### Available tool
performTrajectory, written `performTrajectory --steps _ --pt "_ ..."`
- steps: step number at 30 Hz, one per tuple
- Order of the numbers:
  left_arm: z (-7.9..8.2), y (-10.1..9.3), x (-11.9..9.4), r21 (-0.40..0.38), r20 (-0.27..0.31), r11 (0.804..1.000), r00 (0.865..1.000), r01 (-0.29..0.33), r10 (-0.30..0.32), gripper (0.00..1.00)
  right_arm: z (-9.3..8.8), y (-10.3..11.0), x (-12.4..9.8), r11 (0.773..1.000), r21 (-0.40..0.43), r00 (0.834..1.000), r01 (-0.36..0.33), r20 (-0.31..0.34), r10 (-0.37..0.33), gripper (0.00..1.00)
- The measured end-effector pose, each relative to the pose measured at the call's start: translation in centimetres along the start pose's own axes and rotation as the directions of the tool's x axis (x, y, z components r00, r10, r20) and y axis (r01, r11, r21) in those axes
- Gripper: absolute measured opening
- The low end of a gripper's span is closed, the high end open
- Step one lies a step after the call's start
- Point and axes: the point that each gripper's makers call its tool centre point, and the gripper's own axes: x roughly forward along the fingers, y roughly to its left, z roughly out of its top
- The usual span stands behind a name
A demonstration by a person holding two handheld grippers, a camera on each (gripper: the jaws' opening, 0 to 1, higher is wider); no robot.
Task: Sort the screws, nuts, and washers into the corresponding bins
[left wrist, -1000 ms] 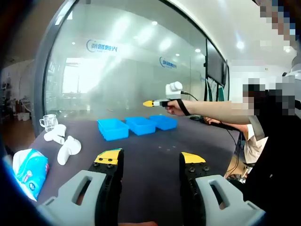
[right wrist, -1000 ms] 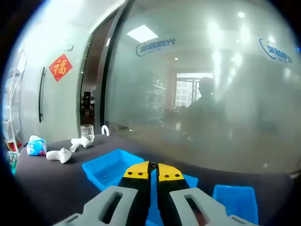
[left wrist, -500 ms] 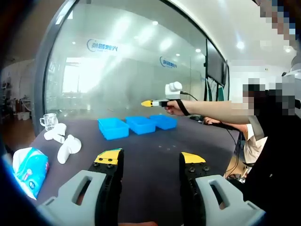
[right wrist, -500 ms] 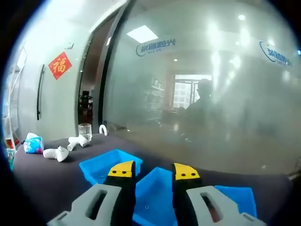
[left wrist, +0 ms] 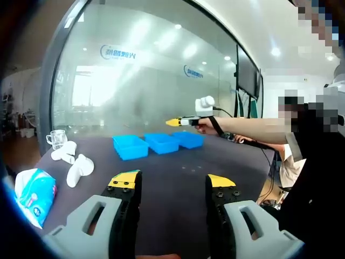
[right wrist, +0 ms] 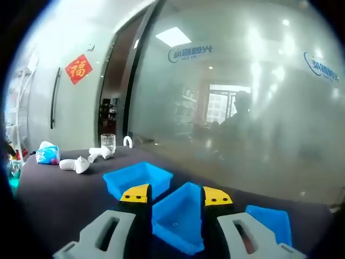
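We see a dark tabletop (left wrist: 178,162) carrying three blue bins (left wrist: 157,143) side by side near its far edge. Toward one end lie white pipe fittings (left wrist: 75,167), with a clear glass mug (left wrist: 56,139) beyond them and a blue-and-white tissue pack (left wrist: 33,195) nearer us. Small specks (left wrist: 190,169) dot the bare middle.

Blue bins (right wrist: 178,216) smooth glossy plastic. Surface (left wrist: 172,162) dark, matt, cloth-like. Wall behind bins frosted glass (right wrist: 259,108), reflective. Beside clear glass cup (left wrist: 56,139), white pipe fittings (left wrist: 78,170) smooth plastic.
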Motion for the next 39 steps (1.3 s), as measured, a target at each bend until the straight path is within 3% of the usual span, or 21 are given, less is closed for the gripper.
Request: performTrajectory --steps 7,19,28,33,39 --pt "0.1 0.0 0.2 0.000 0.003 1.000 1.000 0.002 -0.002 0.47 -0.5 2.1 -4.2 0.997 -0.035 0.998 -0.062 0.011 0.063 0.33" --pt "0.5 -0.5 1.0 0.006 0.006 1.000 1.000 0.018 -0.018 0.47 0.7 6.8 -12.0 0.987 -0.046 0.981 -0.157 0.110 0.161 0.35" --pt "0.9 -0.9 1.5 0.015 0.008 0.999 0.999 0.033 -0.033 0.47 0.8 8.9 -17.1 0.982 -0.017 0.968 -0.188 0.164 0.188 0.36" --pt "1.0 -0.9 1.7 0.020 0.008 0.999 0.999 0.037 -0.037 0.47 -0.7 9.0 -19.8 0.981 0.001 0.969 -0.192 0.158 0.190 0.36" --pt "0.7 -1.0 1.9 0.023 -0.005 0.999 0.999 0.044 -0.044 0.47 -2.7 8.7 -21.5 0.981 0.026 0.975 -0.192 0.123 0.187 0.35"
